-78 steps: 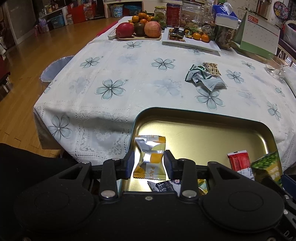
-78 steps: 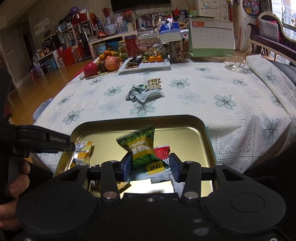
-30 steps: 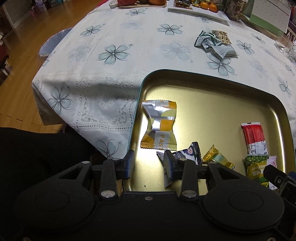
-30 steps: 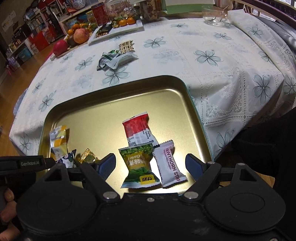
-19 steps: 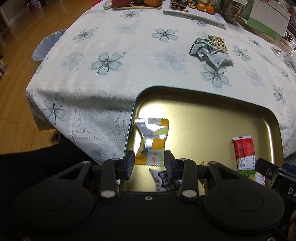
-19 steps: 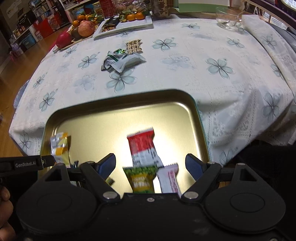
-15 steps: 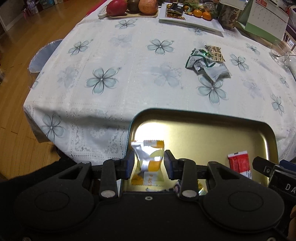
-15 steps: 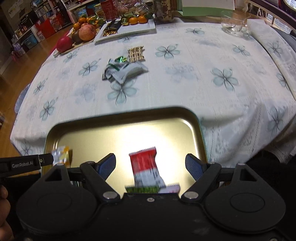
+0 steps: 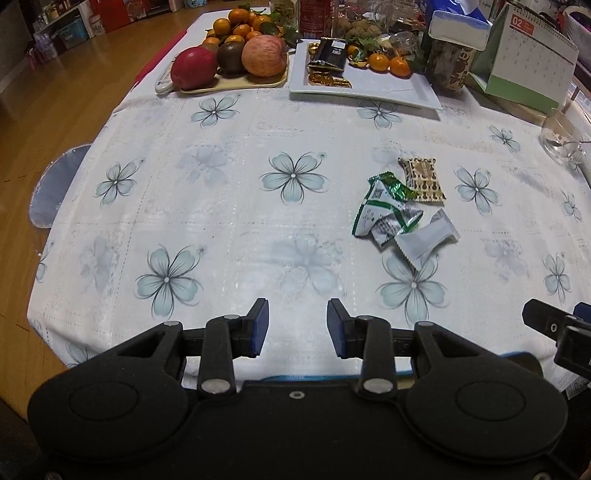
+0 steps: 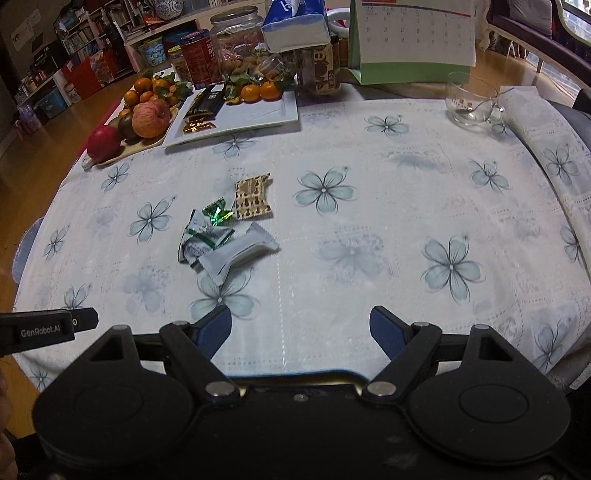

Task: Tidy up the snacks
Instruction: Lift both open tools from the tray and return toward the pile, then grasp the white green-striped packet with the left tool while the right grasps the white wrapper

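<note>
A small heap of wrapped snacks lies on the flowered tablecloth: a green-and-white packet (image 9: 384, 210) (image 10: 205, 232), a plain white packet (image 9: 428, 238) (image 10: 236, 254) and a brown patterned packet (image 9: 423, 180) (image 10: 253, 198). My left gripper (image 9: 297, 326) is open and empty, above the cloth near the front edge, left of the heap. My right gripper (image 10: 301, 332) is wide open and empty, in front of and right of the heap. Only the gold tray's rim (image 10: 295, 378) (image 9: 295, 377) shows under the grippers; its contents are hidden.
At the back stand a fruit board with apples (image 9: 229, 61) (image 10: 144, 118), a white plate with oranges and a dark packet (image 9: 362, 81) (image 10: 236, 110), jars, a tissue box and a calendar (image 10: 413, 33). A glass bowl with a spoon (image 10: 471, 103) sits far right.
Both grippers have lifted and swung up from the tray toward the table; the tray's snacks have dropped out of view. The right gripper let go of the green packet earlier and stays open.
</note>
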{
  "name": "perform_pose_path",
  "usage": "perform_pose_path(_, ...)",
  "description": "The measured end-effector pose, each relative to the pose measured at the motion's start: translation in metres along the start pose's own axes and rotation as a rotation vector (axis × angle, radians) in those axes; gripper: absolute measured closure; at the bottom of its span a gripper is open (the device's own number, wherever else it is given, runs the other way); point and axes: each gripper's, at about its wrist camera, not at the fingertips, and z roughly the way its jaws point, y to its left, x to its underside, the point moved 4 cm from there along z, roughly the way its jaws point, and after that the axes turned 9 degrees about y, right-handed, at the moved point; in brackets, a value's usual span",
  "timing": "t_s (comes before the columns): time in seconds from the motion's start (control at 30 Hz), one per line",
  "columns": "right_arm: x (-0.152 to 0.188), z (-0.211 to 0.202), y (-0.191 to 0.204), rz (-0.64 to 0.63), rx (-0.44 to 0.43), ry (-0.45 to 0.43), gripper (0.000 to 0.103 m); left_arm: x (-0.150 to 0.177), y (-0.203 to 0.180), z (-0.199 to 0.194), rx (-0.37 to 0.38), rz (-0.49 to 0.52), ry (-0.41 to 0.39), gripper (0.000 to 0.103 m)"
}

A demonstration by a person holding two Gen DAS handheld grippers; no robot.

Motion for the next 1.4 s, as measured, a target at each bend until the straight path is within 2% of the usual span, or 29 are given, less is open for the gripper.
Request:
perform_pose_path(0.17, -0.027, 0.010, 0.000, 0.004, 0.018, -0.020, 0.017, -0.027, 0.001, 0.018, -0.011, -0.026, 0.020, 0.058)
perform_pose_path(0.4, -0.062, 0.041, 0.006, 0.063, -0.002, 0.015, 0.017, -0.058, 0.005, 0.037, -0.019, -0.050, 0.030, 0.058)
perform_pose_path(0.57, -0.084, 0.071, 0.012, 0.100, 0.009, 0.047, 0.017, -0.067, 0.015, 0.041, 0.031, -0.119, 0.068, 0.058)
perform_pose_path(0.7, -0.104, 0.101, 0.013, 0.147, 0.008, 0.098, 0.017, -0.071, 0.022, 0.044, 0.017, -0.163, 0.083, 0.058)
perform_pose_path(0.8, -0.120, 0.121, 0.013, 0.197, 0.005, 0.115, 0.017, -0.073, 0.026, 0.048, 0.045, -0.189, 0.113, 0.058)
perform_pose_path(0.93, -0.133, 0.134, 0.016, 0.260, -0.047, 0.110, 0.017, -0.074, 0.031, 0.054, 0.081, -0.221, 0.150, 0.058)
perform_pose_path(1.07, -0.130, 0.143, 0.029, 0.273, -0.078, 0.161, 0.017, -0.076, 0.033, 0.057, 0.074, -0.230, 0.159, 0.058)
perform_pose_path(1.17, -0.121, 0.151, 0.044, 0.211, -0.023, 0.209, 0.017, -0.076, 0.040, 0.058, 0.050, -0.255, 0.162, 0.058)
perform_pose_path(1.3, -0.102, 0.149, 0.069, 0.115, 0.013, 0.194, 0.017, -0.077, 0.052, 0.055, 0.011, -0.293, 0.138, 0.058)
perform_pose_path(1.4, -0.092, 0.146, 0.088, 0.032, -0.060, 0.221, 0.018, -0.076, 0.060, 0.053, -0.033, -0.312, 0.119, 0.058)
